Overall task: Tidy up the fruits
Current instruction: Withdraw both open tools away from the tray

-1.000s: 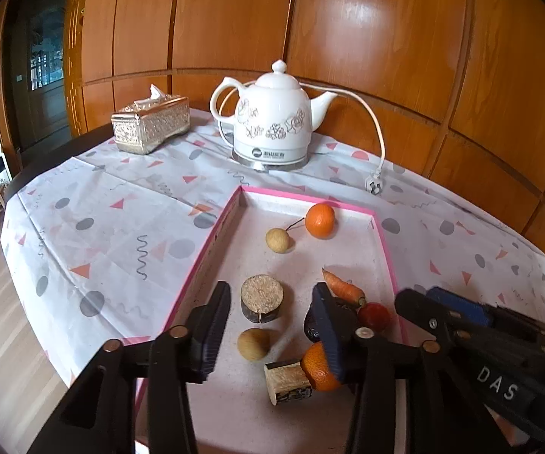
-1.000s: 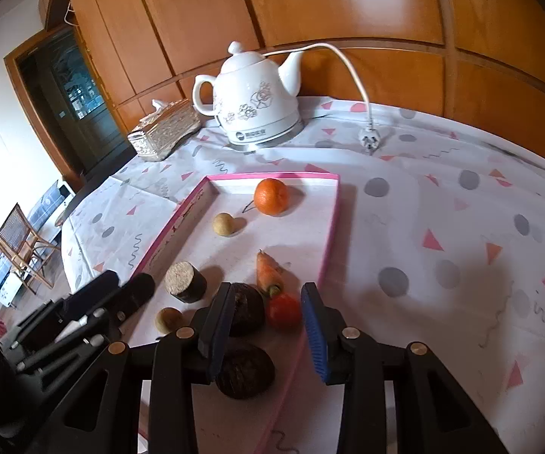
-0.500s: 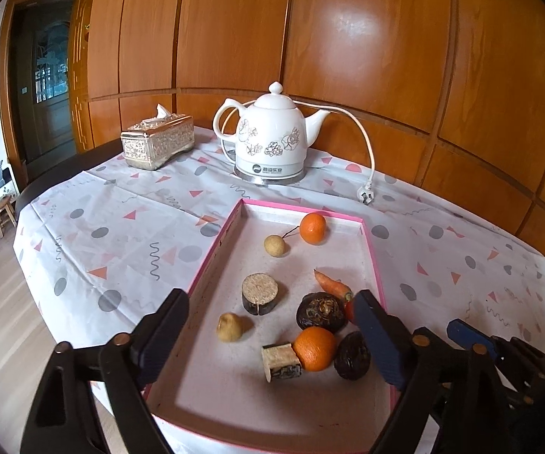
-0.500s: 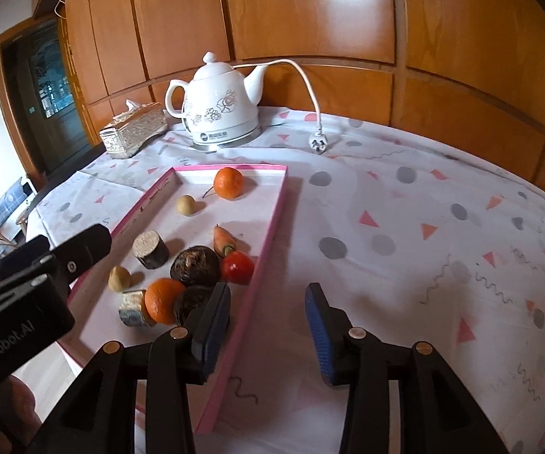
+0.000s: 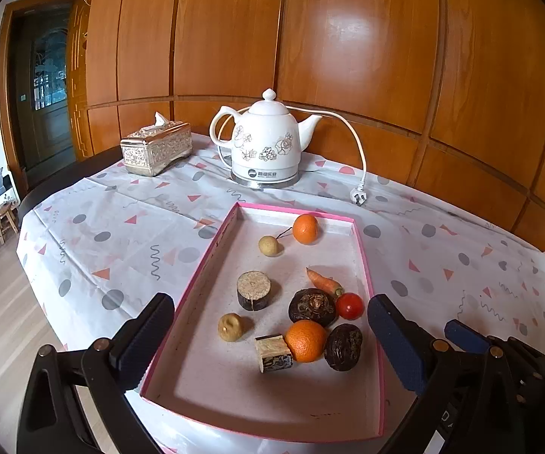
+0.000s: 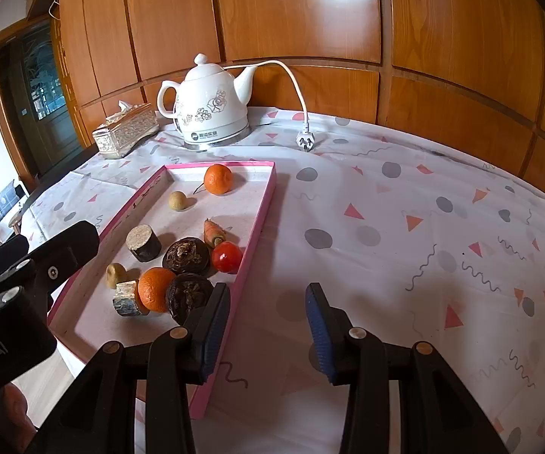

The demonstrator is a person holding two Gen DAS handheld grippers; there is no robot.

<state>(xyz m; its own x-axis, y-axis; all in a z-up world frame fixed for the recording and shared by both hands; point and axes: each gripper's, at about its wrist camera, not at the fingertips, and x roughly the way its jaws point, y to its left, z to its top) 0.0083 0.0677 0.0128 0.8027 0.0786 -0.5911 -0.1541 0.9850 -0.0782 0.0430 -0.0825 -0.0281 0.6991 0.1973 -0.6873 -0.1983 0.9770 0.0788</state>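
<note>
1. Pink-rimmed tray [image 5: 363, 261] holds all the produce: one orange [image 5: 305, 228] at the far end, another orange [image 5: 305, 341] in the near cluster with a tomato [image 5: 349, 305] and a carrot [image 5: 323, 282].
2. Left gripper [image 5: 268, 340] hangs spread wide and empty above the tray's near end; right gripper [image 6: 268, 325] is also spread and empty, straddling the tray's right rim.
3. Risk, as I judge it: the near orange touches a wooden block [image 5: 273, 352] and a dark wrinkled fruit [image 5: 343, 346], so closing on it could knock neighbours or roll the tomato.
4. Hard to tell: what the dark lumps are, and where the sorted fruit should go.
</note>
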